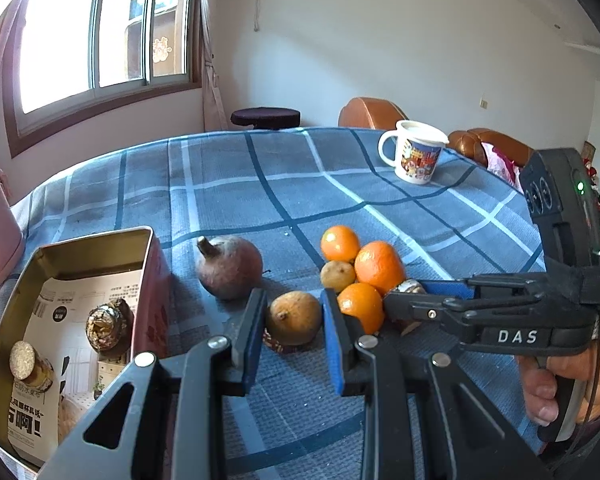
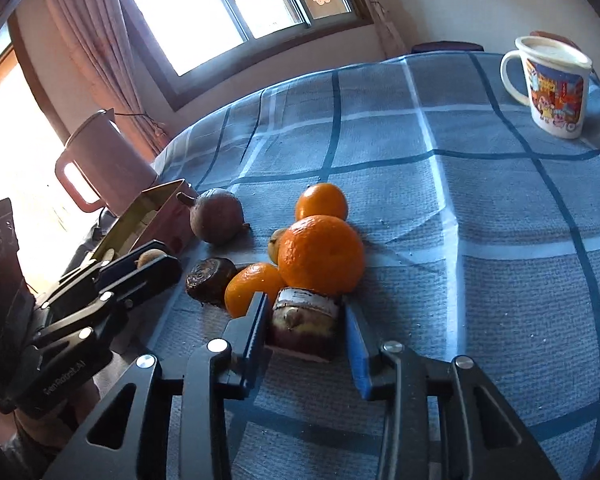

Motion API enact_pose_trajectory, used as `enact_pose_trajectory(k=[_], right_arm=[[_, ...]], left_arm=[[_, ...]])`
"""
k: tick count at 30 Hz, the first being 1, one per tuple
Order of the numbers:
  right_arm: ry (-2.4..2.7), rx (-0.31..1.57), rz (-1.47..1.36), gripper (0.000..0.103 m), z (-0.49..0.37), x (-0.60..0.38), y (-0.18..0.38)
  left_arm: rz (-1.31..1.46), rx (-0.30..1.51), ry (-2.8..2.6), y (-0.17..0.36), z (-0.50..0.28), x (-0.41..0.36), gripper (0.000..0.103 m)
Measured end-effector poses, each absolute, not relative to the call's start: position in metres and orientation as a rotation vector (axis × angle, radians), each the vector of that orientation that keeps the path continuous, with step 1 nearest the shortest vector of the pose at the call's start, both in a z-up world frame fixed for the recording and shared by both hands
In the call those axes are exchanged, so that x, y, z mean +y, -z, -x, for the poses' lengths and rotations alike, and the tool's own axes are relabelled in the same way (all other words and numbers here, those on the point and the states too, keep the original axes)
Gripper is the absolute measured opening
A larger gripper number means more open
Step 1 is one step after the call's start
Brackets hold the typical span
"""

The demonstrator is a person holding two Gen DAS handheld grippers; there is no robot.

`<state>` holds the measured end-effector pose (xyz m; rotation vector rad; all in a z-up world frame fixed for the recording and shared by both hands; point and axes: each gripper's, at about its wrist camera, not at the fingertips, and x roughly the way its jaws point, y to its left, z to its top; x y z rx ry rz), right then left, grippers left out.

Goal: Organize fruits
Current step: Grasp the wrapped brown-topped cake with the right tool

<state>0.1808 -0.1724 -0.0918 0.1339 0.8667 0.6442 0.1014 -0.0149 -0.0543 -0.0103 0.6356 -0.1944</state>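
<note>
1. Blue plaid tablecloth (image 1: 260, 184) carries a fruit cluster beside an open tin box (image 1: 28, 280).
2. Left gripper (image 1: 294, 316), jaws parted, straddles a brown fruit (image 1: 294, 320).
3. Right gripper (image 2: 306, 320), jaws parted, flanks a cut dark fruit (image 2: 304, 320) touching the large orange (image 2: 320, 256).

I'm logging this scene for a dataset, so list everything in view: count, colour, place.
round orange tangerines: three, orange, clustered mid-table
tan round fruits: two, yellow-brown; one between the left fingers, one among the tangerines
reddish-brown stemmed fruit: one, beside the tin
dark maroon cut-topped fruit: one, between the right fingers
open rectangular metal tin: one, gold inside, left; holds two brown items on printed paper
cartoon-printed mug: one, white, far right
pink jug: one, behind the tin
blue checked tablecloth: one
left gripper: black, blue pads, open
right gripper: same, open
</note>
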Motion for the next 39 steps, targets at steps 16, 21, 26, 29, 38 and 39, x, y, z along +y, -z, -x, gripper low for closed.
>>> enact_pose_trajectory(k=[16,21,26,29,38,39], right_arm=[[-0.587,0.698,-0.02,0.037,-0.157,-0.168,0.069],[-0.579,0.646,0.009,0.037,-0.148,-0.166,0.063],[-0.574,0.596,0.032,0.037,-0.14,-0.164,0.058],[-0.576,0.571,0.04,0.037,-0.135,-0.164,0.055],[-0.577,0.51,0.066,0.037,-0.124,-0.162,0.05],[-0.579,0.505,0.065,0.037,-0.123,-0.163,0.05]], left_arm=[[0.015,0.552,0.182,0.046,-0.089,-0.013,0.029],[0.015,0.529,0.174,0.044,-0.085,-0.013,0.029],[0.009,0.506,0.17,0.042,-0.081,-0.013,0.029],[0.007,0.494,0.168,0.041,-0.079,-0.013,0.029],[0.005,0.465,0.162,0.038,-0.075,-0.013,0.029],[0.004,0.462,0.161,0.038,-0.074,-0.013,0.029]])
